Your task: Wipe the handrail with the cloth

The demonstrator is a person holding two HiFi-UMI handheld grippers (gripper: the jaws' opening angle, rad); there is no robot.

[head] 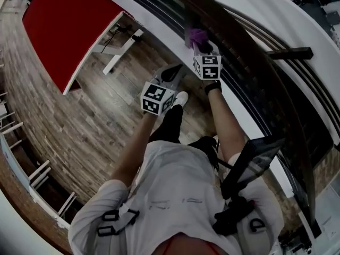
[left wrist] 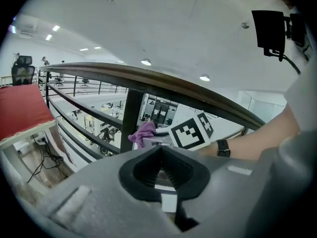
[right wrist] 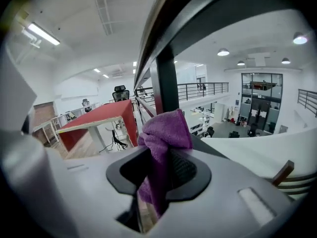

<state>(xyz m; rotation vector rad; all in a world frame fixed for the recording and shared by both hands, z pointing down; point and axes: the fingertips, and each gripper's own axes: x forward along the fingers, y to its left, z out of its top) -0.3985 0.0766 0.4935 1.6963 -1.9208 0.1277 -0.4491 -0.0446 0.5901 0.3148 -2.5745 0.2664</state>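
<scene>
The dark wooden handrail [head: 249, 62] curves from top centre to lower right in the head view. My right gripper [head: 198, 45] is shut on a purple cloth [head: 197, 35], which is up against the rail's near side. In the right gripper view the cloth [right wrist: 166, 128] bunches out of the jaws just under the handrail [right wrist: 163, 29], beside a black baluster [right wrist: 167, 83]. My left gripper [head: 172, 74] hangs lower and to the left, off the rail. Its jaws look shut and hold nothing [left wrist: 161, 155]. It faces the handrail [left wrist: 148, 81] and the cloth [left wrist: 143, 133].
A red-topped table [head: 64, 25] stands on the wooden floor [head: 95, 110] to the left, with cables under it. Thin black rails [left wrist: 74, 100] run below the handrail. Beyond it is an open drop to a lower floor. A black device [head: 252, 158] hangs at the person's chest.
</scene>
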